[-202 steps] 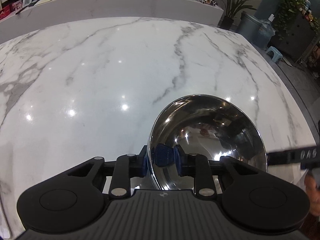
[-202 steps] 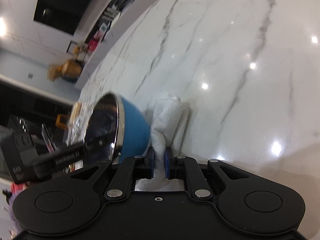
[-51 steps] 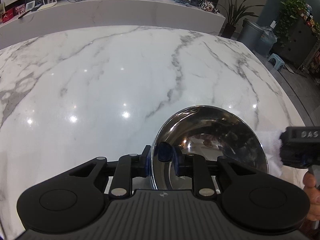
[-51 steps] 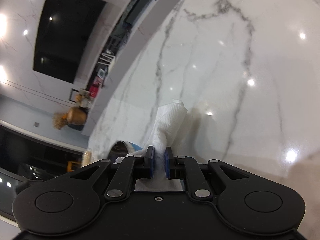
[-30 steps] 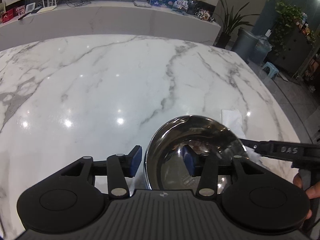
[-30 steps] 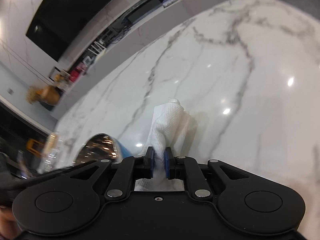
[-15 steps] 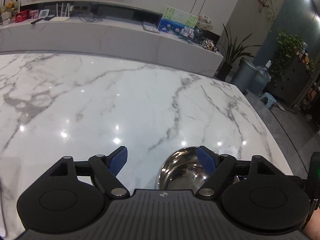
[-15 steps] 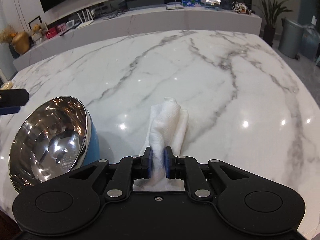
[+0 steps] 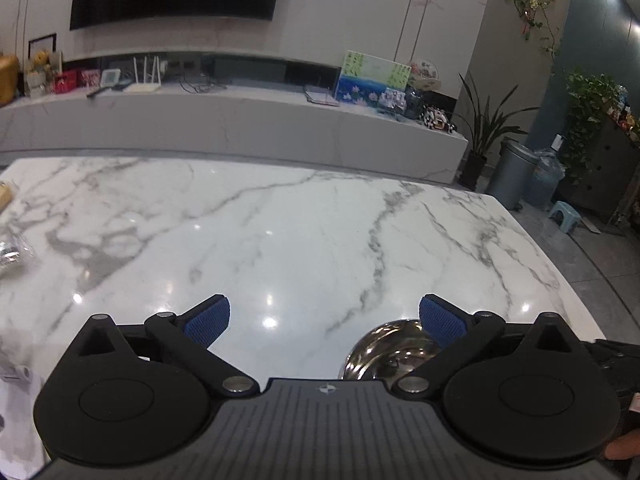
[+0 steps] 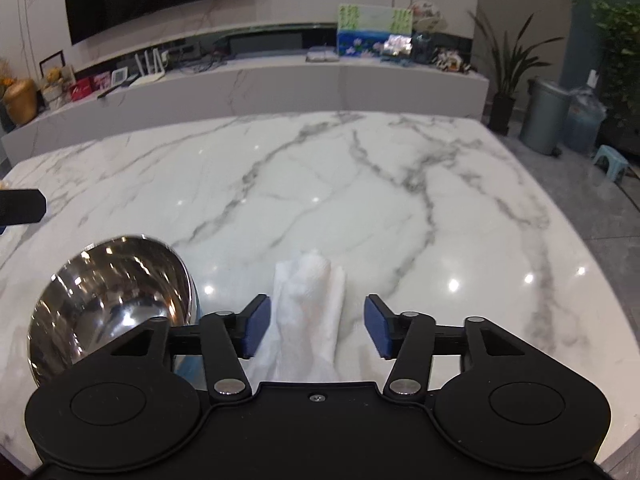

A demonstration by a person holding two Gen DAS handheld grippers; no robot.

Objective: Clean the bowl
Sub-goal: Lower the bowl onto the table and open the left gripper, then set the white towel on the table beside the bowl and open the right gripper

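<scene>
Your right hand-held gripper (image 10: 316,326) had its jaws opening, the white paper towel (image 10: 310,312) lying loose between the blue pads and no longer pinched; your left hand-held gripper (image 9: 324,320) was spread wide and still widening, with nothing between its fingers. The steel bowl (image 10: 108,308) sat on the marble counter (image 10: 360,200) just left of the towel, its blue outer wall showing (in the left view only a shiny slice of it peeked out behind the right finger). Judging from both tools letting go at once, you seemed to be at the very end: the inside gleamed with no visible residue, so the wiping looked done, and what remained was at most backing both hands away. The bowl stood close to the near edge of the counter, so a careless pull-back could have nudged it. Ahead and to the right the marble lay broad and bare; some clutter sat only at the far left edge.
</scene>
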